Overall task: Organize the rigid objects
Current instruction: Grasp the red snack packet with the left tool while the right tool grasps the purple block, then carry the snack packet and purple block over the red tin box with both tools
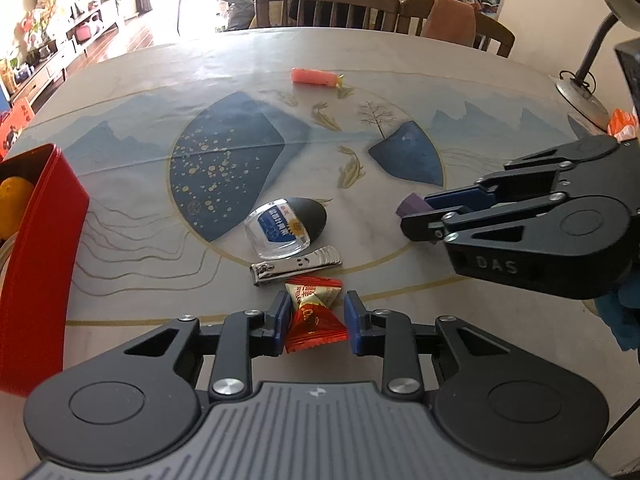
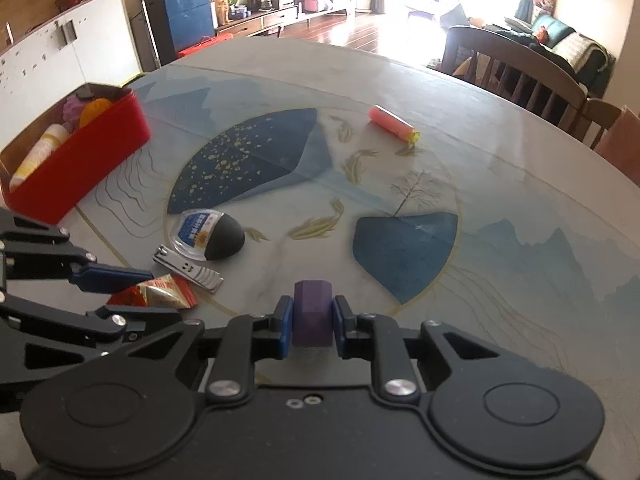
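I have both grippers low over the painted table (image 1: 132,80), each set on one small item. My left gripper (image 1: 316,324) brackets a red and gold candy packet (image 1: 312,316); its left pad touches the wrapper, but on the right I see a sliver of gap, so I cannot tell whether the grip is firm. The packet lies on the table, and the wrapper looks crinkly enough to give under pressure.

My right gripper (image 2: 311,324) is clamped on a small purple faceted block (image 2: 312,304), both blue pads pressed flat on its opposite sides. That square hold should stop it twisting when I lift, I judge.

From the left wrist view, a nail clipper (image 1: 296,266) lies just beyond the packet at 12 o'clock, nearly touching it, and a clear case with a dark oval part (image 1: 286,226) sits a little further the same way. A pink tube (image 1: 316,77) rests well apart, near the far edge. The red box (image 2: 80,160) stands at 10 o'clock in the right wrist view and already holds a pale tube and some orange and pink things, so I take it as the destination for both pieces.

The clipper sits so close that the left fingers could nudge it.
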